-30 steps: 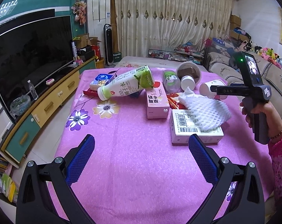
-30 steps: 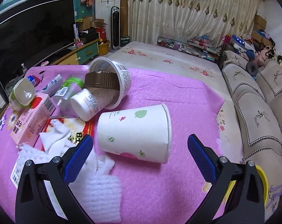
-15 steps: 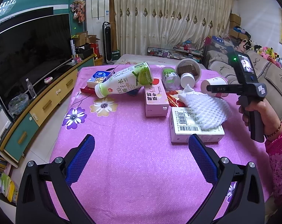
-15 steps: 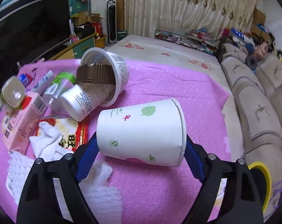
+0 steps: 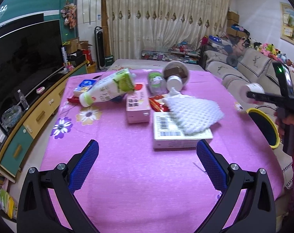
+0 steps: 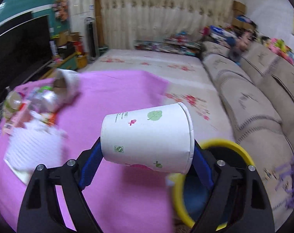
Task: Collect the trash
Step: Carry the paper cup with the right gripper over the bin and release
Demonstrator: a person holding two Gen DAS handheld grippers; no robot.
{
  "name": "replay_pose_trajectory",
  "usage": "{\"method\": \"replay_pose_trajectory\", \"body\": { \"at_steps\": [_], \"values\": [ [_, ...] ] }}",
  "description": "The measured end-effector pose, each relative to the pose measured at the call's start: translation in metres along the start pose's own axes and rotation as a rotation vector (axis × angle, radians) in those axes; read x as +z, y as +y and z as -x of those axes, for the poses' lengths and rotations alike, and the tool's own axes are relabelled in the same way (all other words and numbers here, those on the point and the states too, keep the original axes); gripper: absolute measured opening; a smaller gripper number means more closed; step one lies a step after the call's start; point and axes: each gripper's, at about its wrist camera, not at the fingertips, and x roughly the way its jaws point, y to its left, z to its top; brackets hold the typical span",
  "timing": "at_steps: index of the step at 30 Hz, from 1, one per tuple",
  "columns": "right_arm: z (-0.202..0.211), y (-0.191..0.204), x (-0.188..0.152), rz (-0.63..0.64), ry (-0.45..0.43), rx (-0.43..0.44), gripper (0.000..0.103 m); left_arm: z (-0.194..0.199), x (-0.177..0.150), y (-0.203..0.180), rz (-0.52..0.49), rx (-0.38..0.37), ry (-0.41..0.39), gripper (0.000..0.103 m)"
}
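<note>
Meanwhile, the right gripper [image 6: 147,159], its blue-padded jaws having just closed in, clamps a white paper cup printed with green leaves [image 6: 147,136], which lies on its side between the pads, lifted clear of the pink tablecloth with purple flowers [image 5: 127,155], its open rim toward a yellow-rimmed round bin [image 6: 224,145] just off the table's edge beside a beige sofa [image 6: 253,101]. From the left wrist view, the left gripper [image 5: 147,153] hangs over bare cloth with its jaws wide apart, nothing between them. Beyond it lie a white foam fruit net [image 5: 193,112] draped over a flat white barcoded box [image 5: 172,136], a pink carton [image 5: 137,104] and a toppled green-labelled white bottle [image 5: 108,91]. A person's hand [image 5: 288,122] grips the right tool's handle.
</note>
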Motion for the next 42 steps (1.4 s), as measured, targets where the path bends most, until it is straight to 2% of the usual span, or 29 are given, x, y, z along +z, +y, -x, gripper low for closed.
{"method": "replay_pose_trajectory", "body": {
  "at_steps": [5, 8, 11, 16, 21, 27, 37, 42],
  "values": [
    [-0.02, -0.073, -0.036, -0.101, 0.091, -0.102, 0.08, -0.006, 0.002, -0.025, -0.028, -0.032, 0.014, 0.099],
    [-0.043, -0.103, -0.058, -0.135, 0.158, -0.167, 0.08, -0.011, 0.004, -0.042, -0.055, -0.042, 0.021, 0.099],
    [-0.066, -0.117, -0.072, -0.166, 0.213, -0.188, 0.08, -0.017, 0.007, -0.055, -0.075, -0.046, 0.028, 0.099],
    [-0.082, -0.123, -0.087, -0.19, 0.244, -0.21, 0.08, -0.032, 0.012, -0.071, -0.101, -0.042, 0.05, 0.099],
    [-0.084, -0.123, -0.088, -0.192, 0.244, -0.218, 0.086, -0.041, 0.016, -0.08, -0.117, -0.044, 0.061, 0.099],
    [-0.067, -0.115, -0.087, -0.191, 0.204, -0.213, 0.087, -0.049, 0.024, -0.085, -0.13, -0.057, 0.06, 0.099],
    [-0.043, -0.103, -0.09, -0.158, 0.15, -0.209, 0.089, -0.088, 0.041, -0.075, -0.105, -0.011, 0.09, 0.099],
    [-0.039, -0.099, -0.088, -0.153, 0.136, -0.201, 0.089, -0.102, 0.044, -0.076, -0.111, -0.013, 0.109, 0.094]
  ]
}}
